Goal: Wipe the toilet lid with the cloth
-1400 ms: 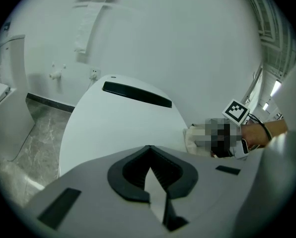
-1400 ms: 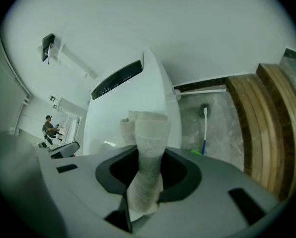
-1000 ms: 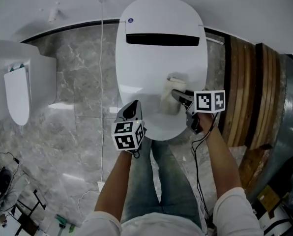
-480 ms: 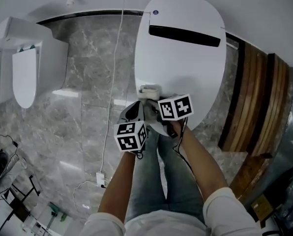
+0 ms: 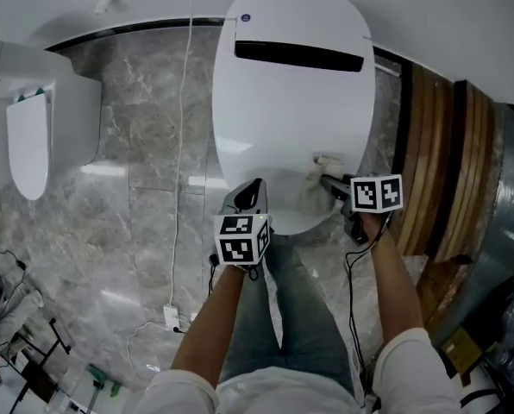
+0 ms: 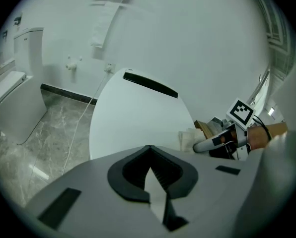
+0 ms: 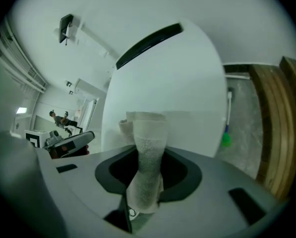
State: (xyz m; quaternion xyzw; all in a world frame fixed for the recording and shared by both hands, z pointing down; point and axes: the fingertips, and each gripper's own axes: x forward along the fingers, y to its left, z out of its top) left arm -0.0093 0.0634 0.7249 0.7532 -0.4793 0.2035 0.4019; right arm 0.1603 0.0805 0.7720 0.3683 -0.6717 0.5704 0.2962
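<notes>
RESTROOM: Standing at the front of the closed white toilet lid (image 5: 287, 102), I pinch a folded pale cloth (image 7: 147, 148) between the fingers of my right gripper (image 5: 329, 181). The fabric is bunched tight in the jaws, and its free end is laid against the lid near the front right rim. My left gripper (image 5: 250, 193) hangs at the lid's front edge, to the left of the cloth and apart from it, its fingers pressed together with nothing between them; whether its tip touches the lid I cannot tell. The lid is glossy and plain but for a long dark slot (image 5: 298, 56) across its back end. A white cable (image 5: 181, 136) runs along the grey marble floor (image 5: 128, 205) left of the lid, and a second white fixture (image 5: 33, 136) stands farther left. Brown wooden boards (image 5: 429, 162) lie to the lid's right, and a green-headed tool (image 7: 226, 139) sits on the floor beside the lid's right side
</notes>
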